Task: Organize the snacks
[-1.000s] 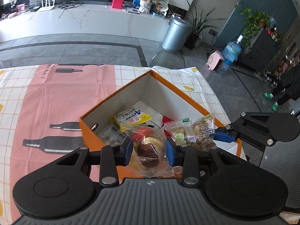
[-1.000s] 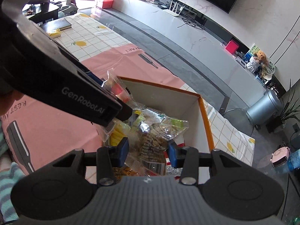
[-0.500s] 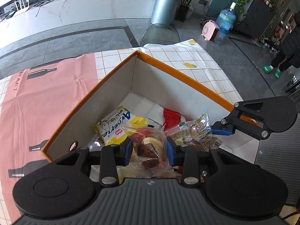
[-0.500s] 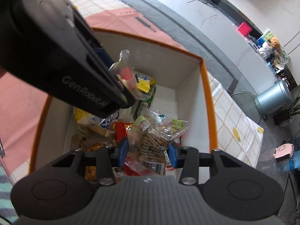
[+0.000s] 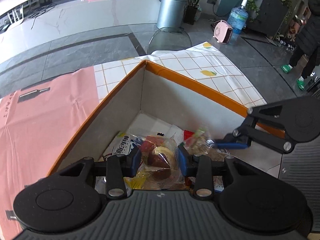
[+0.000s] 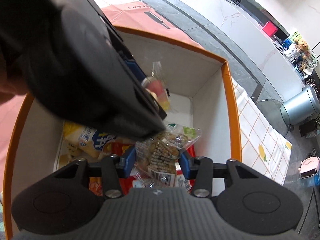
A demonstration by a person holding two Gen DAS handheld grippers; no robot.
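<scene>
Both grippers hang inside the orange box [image 5: 192,82] on the table. The left gripper [image 5: 159,161] has its jaws clamped on a clear pastry packet [image 5: 160,158]; the right gripper [image 6: 157,161] pinches a nut-bar packet [image 6: 163,152] above other snacks.

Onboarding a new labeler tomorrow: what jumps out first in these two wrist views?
The orange-rimmed box fills both views, on a pink and checked tablecloth. The left gripper pinches a clear packet of reddish pastries low inside it; beside it the right gripper grips a nut-bar packet above the loose snacks.
</scene>
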